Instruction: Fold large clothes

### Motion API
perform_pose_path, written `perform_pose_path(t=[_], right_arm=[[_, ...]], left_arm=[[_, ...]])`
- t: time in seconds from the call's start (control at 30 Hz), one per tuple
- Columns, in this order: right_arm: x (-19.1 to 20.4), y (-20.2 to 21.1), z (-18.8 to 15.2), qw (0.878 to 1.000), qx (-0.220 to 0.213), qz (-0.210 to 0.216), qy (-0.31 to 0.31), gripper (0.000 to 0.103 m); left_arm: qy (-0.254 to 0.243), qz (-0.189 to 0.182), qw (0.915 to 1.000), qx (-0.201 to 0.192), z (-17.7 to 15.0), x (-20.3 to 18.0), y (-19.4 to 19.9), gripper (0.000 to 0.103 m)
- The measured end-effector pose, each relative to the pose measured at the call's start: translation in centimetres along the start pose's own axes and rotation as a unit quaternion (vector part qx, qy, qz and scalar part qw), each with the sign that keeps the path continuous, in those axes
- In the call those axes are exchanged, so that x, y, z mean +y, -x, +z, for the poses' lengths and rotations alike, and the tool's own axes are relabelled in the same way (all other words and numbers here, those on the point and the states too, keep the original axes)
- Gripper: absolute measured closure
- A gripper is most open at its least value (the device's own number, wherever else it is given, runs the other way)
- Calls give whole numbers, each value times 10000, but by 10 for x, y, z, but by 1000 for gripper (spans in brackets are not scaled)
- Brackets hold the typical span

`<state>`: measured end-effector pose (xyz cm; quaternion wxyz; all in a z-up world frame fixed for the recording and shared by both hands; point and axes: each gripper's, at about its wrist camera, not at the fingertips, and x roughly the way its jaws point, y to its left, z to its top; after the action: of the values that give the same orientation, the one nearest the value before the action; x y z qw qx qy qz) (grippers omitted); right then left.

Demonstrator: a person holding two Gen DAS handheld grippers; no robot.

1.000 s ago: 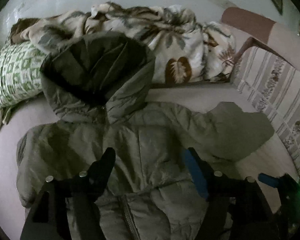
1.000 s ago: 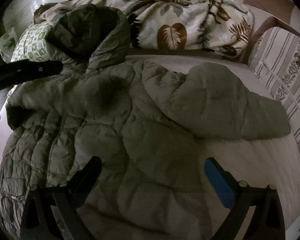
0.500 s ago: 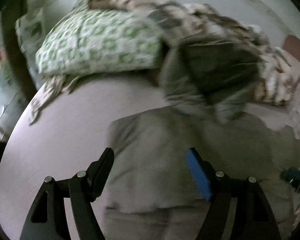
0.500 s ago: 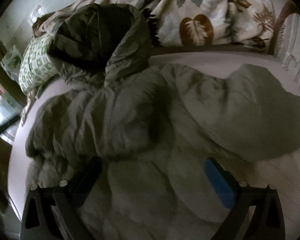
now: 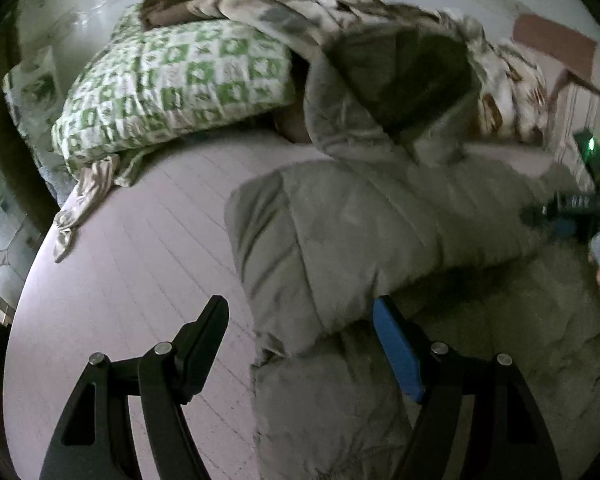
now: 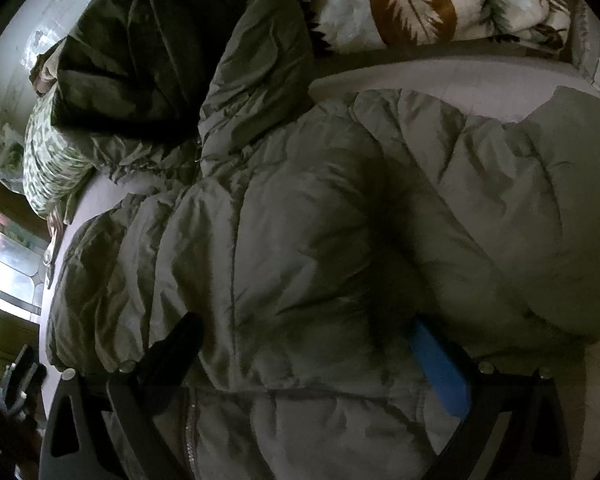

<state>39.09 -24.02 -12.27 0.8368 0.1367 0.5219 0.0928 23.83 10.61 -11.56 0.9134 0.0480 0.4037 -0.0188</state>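
Now the olive puffer jacket [image 5: 380,240] lies spread on the bed [image 5: 140,260], hood toward twelve o'clock against the green pillow [image 5: 172,88]. Left tool [image 5: 300,340] stands spread over its sleeve edge; right tool [image 6: 300,360] stands spread, pressed into the jacket's chest.

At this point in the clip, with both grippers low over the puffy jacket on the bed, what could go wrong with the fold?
1. The left gripper is open astride the jacket sleeve edge; closing there may pinch only thin outer fabric, which could slip.
2. The right gripper straddles bulky quilting, so the grip may bunch rather than fold cleanly.
3. The hood lies against the green pillow and the leaf-print blanket; lifting could drag them.
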Motion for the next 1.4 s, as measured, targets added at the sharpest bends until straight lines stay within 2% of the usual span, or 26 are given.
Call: perform_pose_path(t=[0.13, 0.17, 0.2, 0.23, 0.27, 0.3, 0.37, 0.57, 0.73, 0.83, 1.0, 1.17, 1.23, 1.27, 1.3, 1.33, 1.37, 1.4], right_arm=[[2, -3, 3, 9999, 15, 90, -87, 4], [3, -4, 4, 9999, 11, 74, -78, 12], [3, -5, 5, 9999, 15, 73, -81, 26], [3, -7, 7, 10000, 44, 1, -85, 32], [3, -9, 8, 10000, 45, -18, -85, 47], [1, -8, 10, 9999, 24, 2, -108, 68], [-2, -1, 9, 9997, -60, 198, -150, 76], [6, 39, -1, 9977, -428, 133, 508, 82], [-4, 73, -14, 9943, -656, -208, 809, 82], [-26, 60, -10, 9962, -484, -362, 633, 82], [-39, 11, -12, 9954, -118, -712, 624, 82], [-36, 26, -9, 9950, -307, -718, 620, 79], [-35, 37, -11, 9950, -379, -711, 595, 75], [-37, 42, -12, 9947, -424, -724, 588, 68], [-39, 51, -15, 9941, -495, -767, 593, 59], [-38, 57, -18, 9935, -560, -795, 595, 23], [-39, 64, -20, 9929, -660, -782, 608, 6], [-36, 72, -27, 9925, -715, -758, 646, 6]], left_arm=[[-212, 128, 9993, 282, -1, -8, -27, 28], [-257, 267, 9988, 325, 0, -7, -33, 28], [-251, 403, 9982, 377, 2, -5, -41, 36], [-127, 406, 9982, 423, 3, 0, -47, 55], [51, 340, 9980, 526, 2, 7, -52, 93], [322, 253, 9972, 628, 3, 15, -54, 93], [639, 15, 9969, 469, 1, 27, -45, 93], [465, -143, 9983, 306, -7, 36, -7, 94], [270, -217, 9987, 385, -12, 27, 1, 94], [97, -63, 9980, 618, -22, 14, -16, 94], [130, 40, 9982, 583, -29, 6, -24, 94], [162, 147, 9986, 489, -28, 6, -11, 91], [275, 151, 9983, 484, -30, 6, -4, 86], [345, 142, 9981, 484, -30, 6, 0, 77], [393, 129, 9980, 483, -30, 6, 3, 60], [449, 107, 9979, 454, -31, 6, 7, 49], [493, 107, 9980, 375, -32, 6, 12, 31], [511, 131, 9983, 255, -33, 4, 18, 28]])
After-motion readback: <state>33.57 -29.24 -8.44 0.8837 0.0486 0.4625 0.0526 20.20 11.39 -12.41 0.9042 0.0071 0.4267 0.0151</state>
